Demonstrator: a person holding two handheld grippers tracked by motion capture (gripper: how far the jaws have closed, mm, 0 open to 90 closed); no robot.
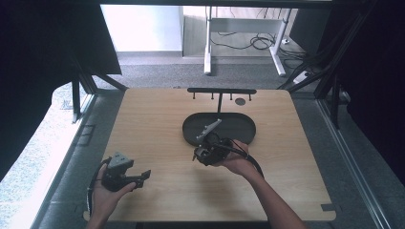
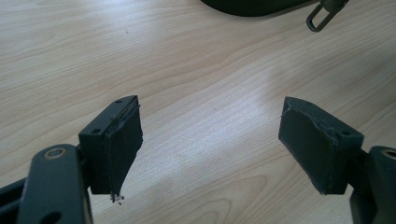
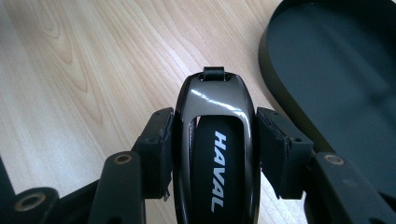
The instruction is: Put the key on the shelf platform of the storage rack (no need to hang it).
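A glossy black car key fob with white "HAVAL" lettering sits between the pads of my right gripper, which is shut on its two sides. The fob hangs just above the wooden table, beside the left rim of a dark oval tray. In the high view my right gripper is at the tray's near-left edge. My left gripper rests near the front left of the table. Its jaws stand wide open over bare wood with nothing between them.
A black T-shaped stand with small hooks rises behind the tray, and a small dark disc lies near it. A metal loop shows beside the tray's edge in the left gripper view. Dark frame posts flank the table.
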